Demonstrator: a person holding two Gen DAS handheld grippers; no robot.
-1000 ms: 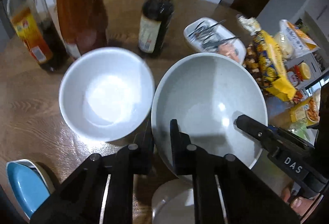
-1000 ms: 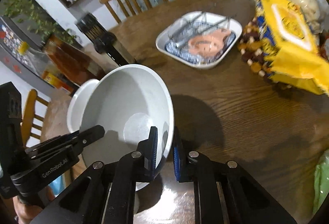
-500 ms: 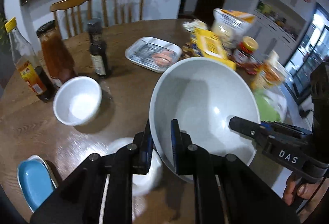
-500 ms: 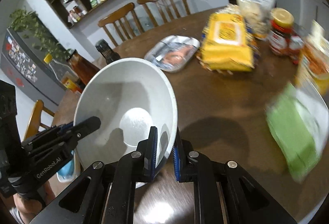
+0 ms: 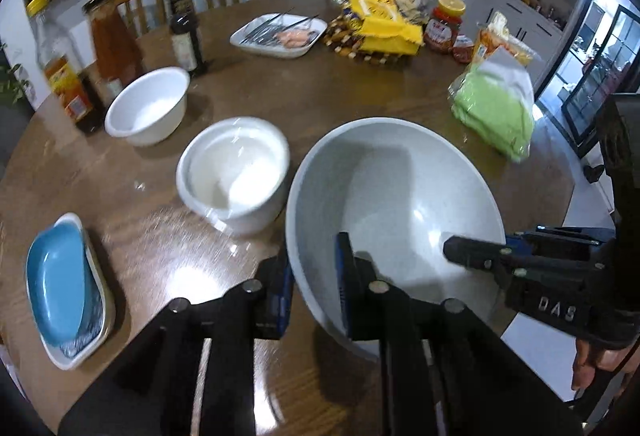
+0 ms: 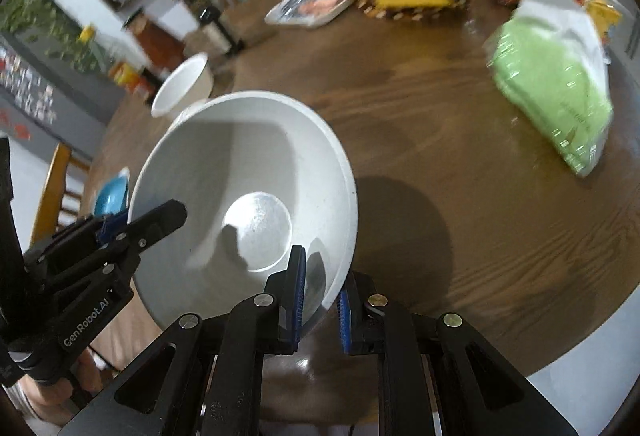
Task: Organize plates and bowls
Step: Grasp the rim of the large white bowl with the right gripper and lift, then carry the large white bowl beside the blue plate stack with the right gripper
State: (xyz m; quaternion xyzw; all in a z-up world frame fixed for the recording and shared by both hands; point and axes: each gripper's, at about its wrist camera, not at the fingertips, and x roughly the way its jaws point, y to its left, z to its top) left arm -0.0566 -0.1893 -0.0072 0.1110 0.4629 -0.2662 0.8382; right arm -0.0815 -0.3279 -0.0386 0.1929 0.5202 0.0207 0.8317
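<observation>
A large pale grey bowl (image 5: pixel 400 196) (image 6: pixel 240 164) hangs tilted above the brown table (image 5: pixel 360 92), held by both grippers. My left gripper (image 5: pixel 314 268) (image 6: pixel 140 216) straddles its near-left rim, one pad inside and one outside; its jaws are opening but still touch the rim. On the opposite rim my right gripper (image 6: pixel 322 276) (image 5: pixel 480 246) is shut. To the left stand two nested white bowls (image 5: pixel 236 172), with a single white bowl (image 5: pixel 148 108) (image 6: pixel 184 84) behind them. A blue dish (image 5: pixel 56 276) (image 6: pixel 110 196) lies in a white dish at the table's left edge.
Sauce bottles (image 5: pixel 116 48) stand at the back left, behind the white bowls. A white tray of utensils (image 5: pixel 280 32), a yellow packet (image 5: pixel 380 24), a red jar (image 5: pixel 448 22) and a green pack (image 5: pixel 496 116) line the far and right side. The table edge (image 6: pixel 560 352) runs close on the right.
Both grippers carried the large bowl back from the bottles and to the right across the table. The nested white bowls came into view. The gap between the left fingers has widened slightly.
</observation>
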